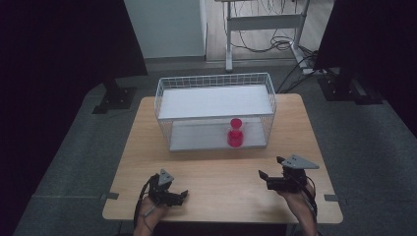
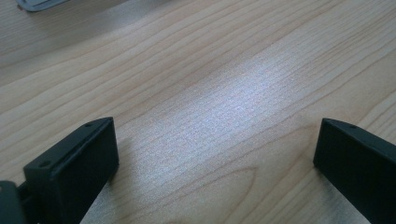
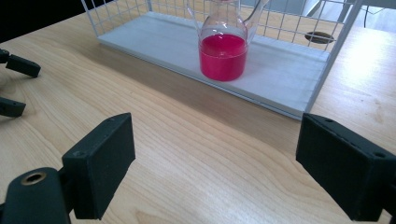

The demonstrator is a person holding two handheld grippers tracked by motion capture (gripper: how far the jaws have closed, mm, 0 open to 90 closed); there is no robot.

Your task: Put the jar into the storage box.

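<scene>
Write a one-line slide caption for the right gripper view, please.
Open right gripper faces a flask of pink liquid on the wire rack's lower shelf.

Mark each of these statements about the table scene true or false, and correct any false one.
1. The flask of pink liquid stands on the lower shelf of the white wire rack. True.
2. The right hand-held gripper is shut on the flask. False: its jaws stand open with nothing between them, and the flask is apart from it.
3. The left hand-held gripper has its jaws open over the bare wooden table. True.
4. The flask lies on its side. False: it stands upright.
5. A second flask sits on the rack's upper shelf. False: nothing stands on that shelf.
</scene>
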